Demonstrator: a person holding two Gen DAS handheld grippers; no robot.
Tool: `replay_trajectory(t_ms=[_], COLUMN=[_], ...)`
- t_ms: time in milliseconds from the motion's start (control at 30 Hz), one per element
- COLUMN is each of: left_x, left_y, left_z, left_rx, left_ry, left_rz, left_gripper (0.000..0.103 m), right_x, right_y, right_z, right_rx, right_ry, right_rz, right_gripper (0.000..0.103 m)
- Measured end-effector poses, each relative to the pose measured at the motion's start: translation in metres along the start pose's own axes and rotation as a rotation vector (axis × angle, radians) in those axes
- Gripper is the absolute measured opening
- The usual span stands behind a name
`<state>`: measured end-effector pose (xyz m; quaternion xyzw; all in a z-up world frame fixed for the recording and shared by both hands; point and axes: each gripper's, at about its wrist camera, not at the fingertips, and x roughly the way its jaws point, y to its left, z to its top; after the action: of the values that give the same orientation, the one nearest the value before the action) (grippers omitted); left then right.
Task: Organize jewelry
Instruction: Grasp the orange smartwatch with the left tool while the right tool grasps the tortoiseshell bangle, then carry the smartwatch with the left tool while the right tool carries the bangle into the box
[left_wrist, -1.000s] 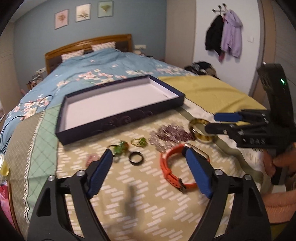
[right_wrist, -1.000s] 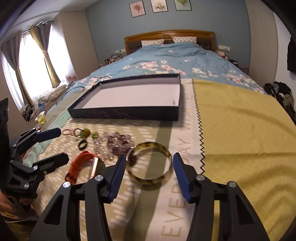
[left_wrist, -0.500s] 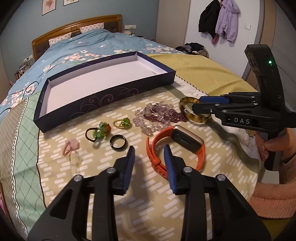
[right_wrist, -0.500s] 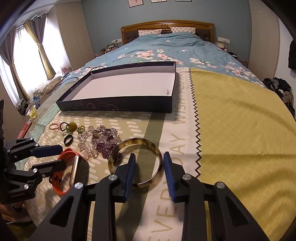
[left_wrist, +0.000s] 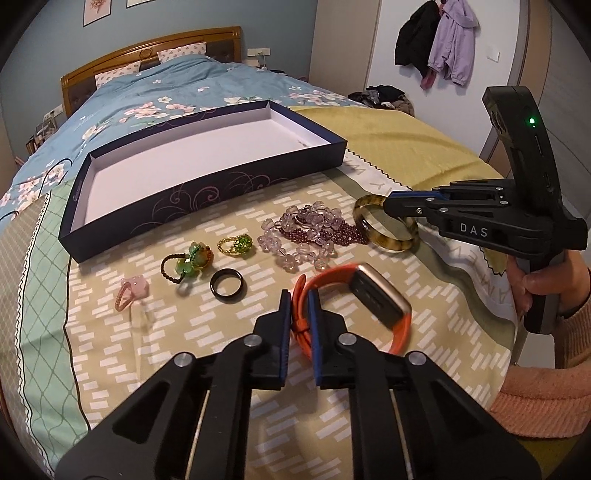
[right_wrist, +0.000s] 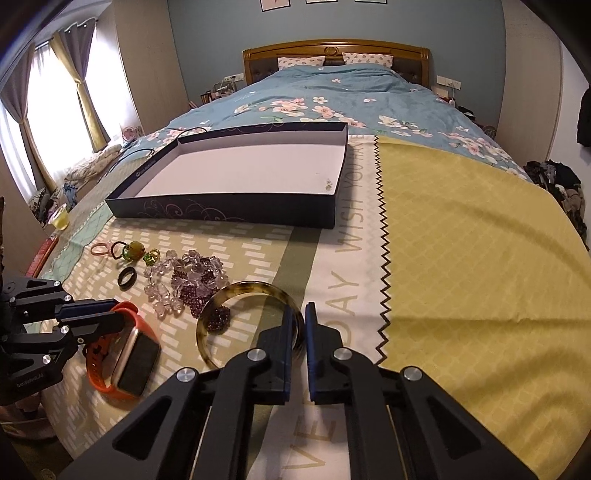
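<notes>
1. Both our grippers have closed since a second ago, when each stood wide open over its piece; half a second ago they were half shut.
2. Our left gripper (left_wrist: 299, 306) now pinches the orange strap of the watch (left_wrist: 376, 302), its blue pads tight on either side of the band. The watch lies on the bedspread on the near side of the box (left_wrist: 207, 195), nearest to us of all the pieces.
3. Our right gripper (right_wrist: 300, 328) has shut on the rim of the bangle (right_wrist: 236, 291), the rim running between its pads. The bangle rests on the spread, near side of the box, touching the bead pile (right_wrist: 192, 280).
4. The watch looks slightly blurred and its face tilted up, so it may be starting to lift; we cannot tell for certain.
5. We judge that both grasps are made and the carry into the box comes next. The box holds only a tiny speck near its far right corner.
6. Left loose between us and the box: the black ring (left_wrist: 227, 285), the green charm (left_wrist: 194, 260), the gold-green ring (left_wrist: 238, 244) and the pink ring (left_wrist: 129, 291).
</notes>
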<state>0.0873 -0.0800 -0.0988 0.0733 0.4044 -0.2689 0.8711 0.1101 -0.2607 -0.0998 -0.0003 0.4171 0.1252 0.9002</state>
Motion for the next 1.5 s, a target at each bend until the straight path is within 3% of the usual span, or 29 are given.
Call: replay_trajectory(t_ms=[600, 933, 1000, 1100, 1233, 1300, 1467, 1500], left_x=[-0.041, -0.062, -0.063, -0.063, -0.056, -0.052, -0.047, -0.043], left_y=[0.039, 0.079, 0.089, 0.103, 0.12, 0.126, 0.127, 0.125], left_z=[0.007, 0.036, 0.044, 0.059, 0.077, 0.079, 0.058, 0.053], left_rx=[-0.1, -0.132, -0.14, -0.149, -0.155, -0.161, -0.134, -0.127], left_ry=[-0.117, -0.177, -0.181, -0.193, -0.186, -0.166, -0.108, -0.085], left_rz=[-0.017, 0.072, 0.088, 0.107, 0.139, 0.118, 0.083, 0.069], left_gripper=[0.01, 0.011, 0.001, 0.001, 0.001, 0.001, 0.007, 0.012], right_x=[-0.023, -0.016, -0.01, -0.004, 0.006, 0.009, 0.014, 0.016], right_y=[0.006, 0.018, 0.018, 0.018, 0.018, 0.018, 0.02, 0.02], right_z=[0.024, 0.059, 0.069, 0.082, 0.098, 0.101, 0.096, 0.095], right_rx=[0.03, -0.011, -0.013, -0.012, -0.022, -0.027, -0.028, -0.026], right_ry=[-0.09, -0.125, -0.129, -0.134, -0.135, -0.134, -0.117, -0.112], right_rz=[0.064, 0.091, 0.094, 0.107, 0.1, 0.103, 0.122, 0.125], right_gripper=[0.005, 0.005, 0.005, 0.005, 0.005, 0.005, 0.005, 0.005])
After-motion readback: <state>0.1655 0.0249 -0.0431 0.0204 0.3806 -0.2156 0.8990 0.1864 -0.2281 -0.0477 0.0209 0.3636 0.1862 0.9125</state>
